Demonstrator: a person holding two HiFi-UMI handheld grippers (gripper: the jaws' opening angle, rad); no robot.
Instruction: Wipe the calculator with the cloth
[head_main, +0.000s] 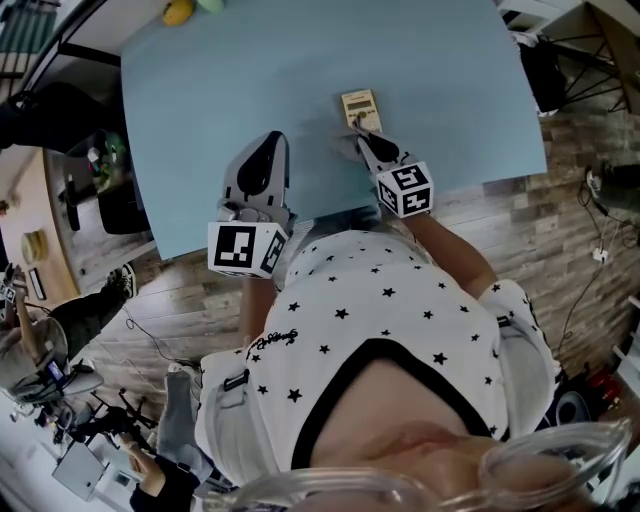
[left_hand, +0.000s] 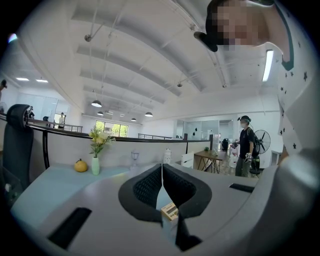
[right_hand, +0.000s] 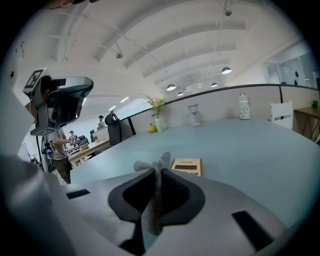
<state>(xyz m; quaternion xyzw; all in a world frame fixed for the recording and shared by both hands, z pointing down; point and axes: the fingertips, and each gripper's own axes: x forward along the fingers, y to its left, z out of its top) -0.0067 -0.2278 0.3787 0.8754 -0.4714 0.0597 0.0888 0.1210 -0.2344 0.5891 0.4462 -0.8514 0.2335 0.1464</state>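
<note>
A beige calculator (head_main: 361, 108) lies flat on the light blue table (head_main: 220, 80), close to the near edge. My right gripper (head_main: 360, 133) sits just in front of it, shut on a grey cloth (right_hand: 156, 192). The cloth's bunched end (right_hand: 152, 165) sticks out past the jaw tips, short of the calculator (right_hand: 187, 166). My left gripper (head_main: 272, 142) hovers over the near table edge to the left, its jaws shut with nothing between them (left_hand: 162, 167). In the left gripper view, a corner of the calculator (left_hand: 169, 211) shows through the gap below the jaws.
A vase of flowers (left_hand: 95, 162) and a yellow fruit (left_hand: 81, 165) stand at the table's far end. A black chair (left_hand: 17, 135) is at the table's left side. A person (left_hand: 245, 145) stands far off by other desks.
</note>
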